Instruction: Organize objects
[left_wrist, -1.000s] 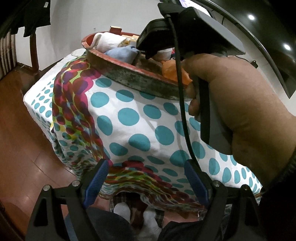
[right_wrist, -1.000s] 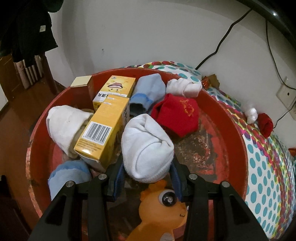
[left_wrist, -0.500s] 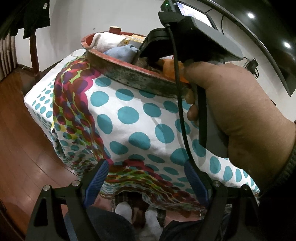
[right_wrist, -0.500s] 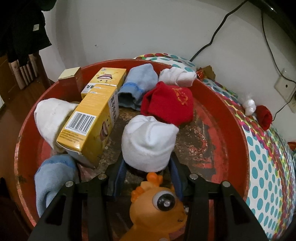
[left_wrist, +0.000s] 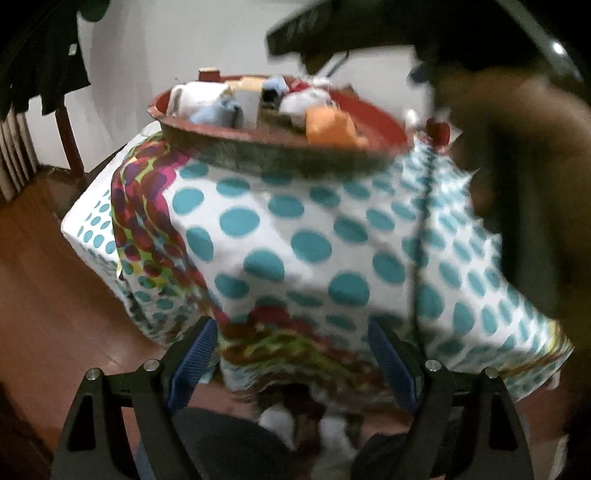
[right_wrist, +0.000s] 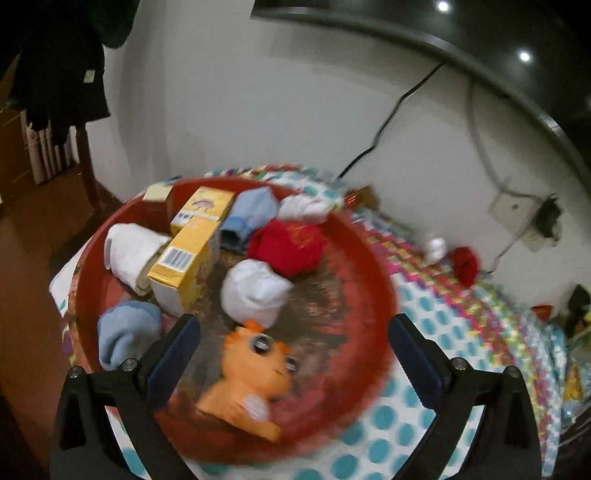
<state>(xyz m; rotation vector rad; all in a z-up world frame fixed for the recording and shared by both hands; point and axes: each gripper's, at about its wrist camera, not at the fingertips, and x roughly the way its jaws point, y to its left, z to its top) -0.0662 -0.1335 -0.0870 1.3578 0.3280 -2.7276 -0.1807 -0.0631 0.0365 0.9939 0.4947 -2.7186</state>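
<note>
Yellow box (right_wrist: 188, 254) in red tray (right_wrist: 364, 258) — barcode visible, print seemingly unreadable

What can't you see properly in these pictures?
- Left wrist view: the things inside the red basin are smeared by motion blur, and its near rim hides their lower parts.
- Left wrist view: the hand with the right gripper is a dark blur, so its fingers can't be seen.
- Right wrist view: the print on the yellow boxes is too small and blurred to read.
- Right wrist view: the orange toy is smeared.
</note>
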